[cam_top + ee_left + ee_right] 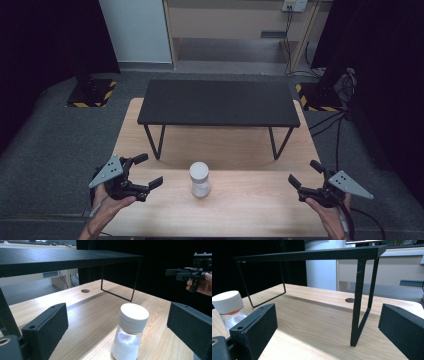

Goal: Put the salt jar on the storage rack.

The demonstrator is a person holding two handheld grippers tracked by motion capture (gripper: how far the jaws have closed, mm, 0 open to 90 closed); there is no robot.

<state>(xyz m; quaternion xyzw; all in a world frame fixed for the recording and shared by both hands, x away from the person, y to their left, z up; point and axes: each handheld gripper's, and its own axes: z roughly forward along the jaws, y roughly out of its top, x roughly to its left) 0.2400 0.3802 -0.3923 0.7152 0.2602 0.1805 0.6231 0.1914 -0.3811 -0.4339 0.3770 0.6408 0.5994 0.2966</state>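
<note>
Both tongs stand with their jaws wide apart and hold nothing. Left gripper (pixel 148 178) is near the left edge of the worktop (pixel 250 210), carried by the person's left hand (pixel 107 202); right gripper (pixel 305 175) is near the right edge, carried by the right hand (pixel 327 212). Each one has a matte black body, blocky flat jaws with small screw holes, and a grey three-cornered plate on top. Between them, well apart from both, a small jar (pixel 200 179) stands upright near the front edge, about at the middle of it. In the left gripper view the jar (pixel 130 333) has a clear, round body with a white powdery filling, a thin reddish ring at its neck, and a thick white lid with a flat top and a groove around its side. The worktop is pale wood with a fine straight grain and a small round dark hole (pixel 85 290). A black shelf (pixel 217 102) with a flat, slightly rough top and thin metal loop legs stands toward the back edge.
</note>
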